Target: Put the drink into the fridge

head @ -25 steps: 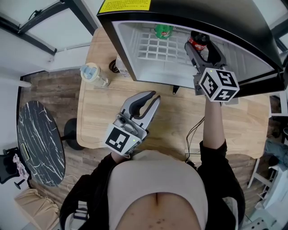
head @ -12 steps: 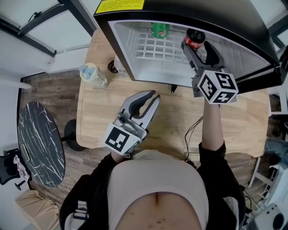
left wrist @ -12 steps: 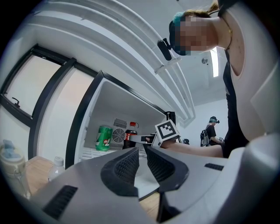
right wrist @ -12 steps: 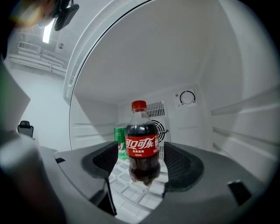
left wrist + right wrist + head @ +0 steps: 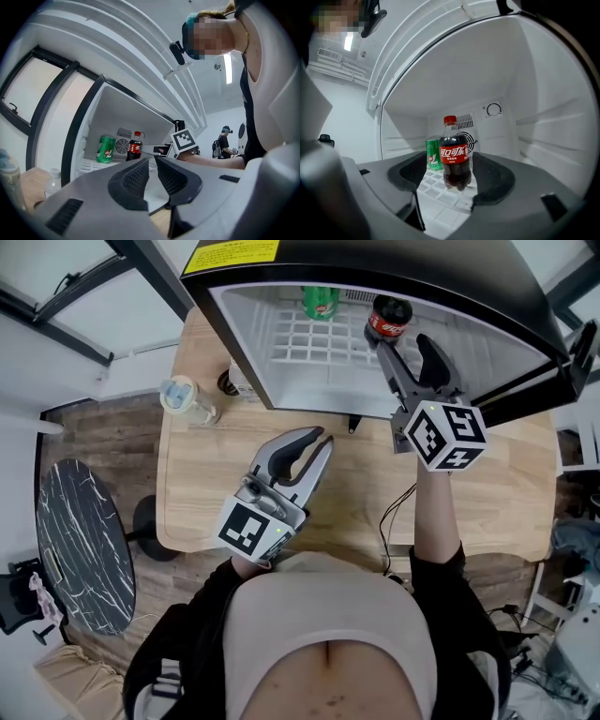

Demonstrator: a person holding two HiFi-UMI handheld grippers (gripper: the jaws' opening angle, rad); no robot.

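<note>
The drink, a red-capped cola bottle (image 5: pixel 387 317) (image 5: pixel 455 157), stands upright on the white wire shelf (image 5: pixel 319 338) inside the open fridge, next to a green can (image 5: pixel 320 301) (image 5: pixel 434 154). My right gripper (image 5: pixel 401 341) (image 5: pixel 452 187) is open at the fridge mouth. Its jaws sit just short of the bottle and do not touch it. My left gripper (image 5: pixel 323 437) (image 5: pixel 152 161) hovers over the wooden table (image 5: pixel 356 493) in front of the fridge, jaws shut on nothing. The left gripper view also shows the bottle (image 5: pixel 135 149) and the can (image 5: pixel 106 149).
A lidded plastic cup (image 5: pixel 183 399) and a dark bottle (image 5: pixel 230 382) stand on the table left of the fridge. A black cable (image 5: pixel 394 512) trails off the table's near edge. The fridge door (image 5: pixel 553 381) hangs open at right. A round marble table (image 5: pixel 80 540) sits lower left.
The right gripper has drawn back toward me, so the cola bottle no longer sits between its jaws and stands free on the shelf. The left gripper has stayed put.
</note>
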